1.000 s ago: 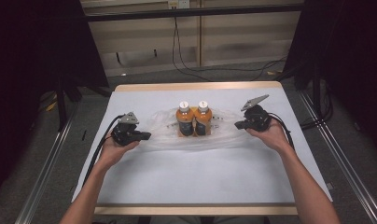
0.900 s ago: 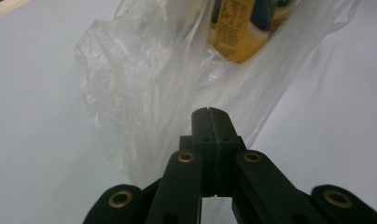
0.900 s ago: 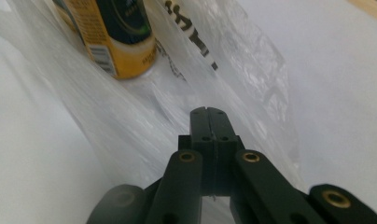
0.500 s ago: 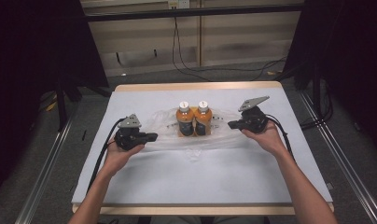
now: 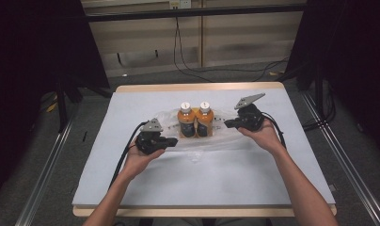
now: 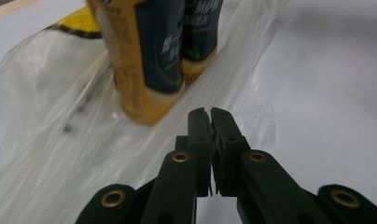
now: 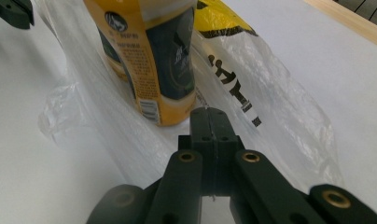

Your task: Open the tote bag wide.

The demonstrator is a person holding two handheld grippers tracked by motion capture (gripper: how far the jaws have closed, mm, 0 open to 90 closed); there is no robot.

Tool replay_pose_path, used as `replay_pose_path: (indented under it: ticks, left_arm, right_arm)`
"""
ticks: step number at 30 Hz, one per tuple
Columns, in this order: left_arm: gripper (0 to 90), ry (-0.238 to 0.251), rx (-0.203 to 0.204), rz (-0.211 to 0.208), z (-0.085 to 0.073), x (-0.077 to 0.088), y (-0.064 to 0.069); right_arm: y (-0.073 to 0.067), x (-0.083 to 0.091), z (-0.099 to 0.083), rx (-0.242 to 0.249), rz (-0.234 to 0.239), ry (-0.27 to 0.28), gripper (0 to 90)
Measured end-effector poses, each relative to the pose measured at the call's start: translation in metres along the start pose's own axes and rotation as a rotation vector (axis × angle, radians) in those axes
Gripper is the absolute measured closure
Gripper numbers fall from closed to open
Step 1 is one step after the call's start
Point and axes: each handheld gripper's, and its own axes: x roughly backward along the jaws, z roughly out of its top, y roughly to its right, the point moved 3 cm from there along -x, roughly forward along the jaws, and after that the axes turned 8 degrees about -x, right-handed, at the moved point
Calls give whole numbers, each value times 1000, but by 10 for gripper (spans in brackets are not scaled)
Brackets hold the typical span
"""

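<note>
While both pairs of black jaws are pressed together, film pinched at their tips cannot be confirmed for the left gripper or the right gripper. A crinkled clear plastic bag is spread at mid-table, printed yellow and black. Two orange bottles, white-capped and dark-labelled, are stood upright, touching, on it between the grippers. Bottle tops are cut off in the gripper views. A pale cloth covers the wooden table.
</note>
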Motion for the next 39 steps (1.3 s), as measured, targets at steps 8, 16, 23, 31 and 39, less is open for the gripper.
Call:
replay_pose_path:
  ticks: [8, 16, 23, 31, 39]
  left_arm:
    - [894, 4, -8, -21, 22, -32, 0]
    - [900, -6, -24, -5, 26, -55, 1]
    - [900, -26, -31, 10, 21, -72, 4]
    - [900, -62, -34, 11, 7, -81, 7]
    - [900, -76, -25, -7, -2, -84, 14]
  right_arm:
    - [2, -17, 18, 16, 7, -47, 900]
    - [1, -43, 33, 31, 28, -92, 900]
    - [3, -73, 28, 2, 31, -156, 900]
    - [11, -88, 22, -62, 50, -181, 900]
    - [18, -100, 19, -134, 45, -199, 900]
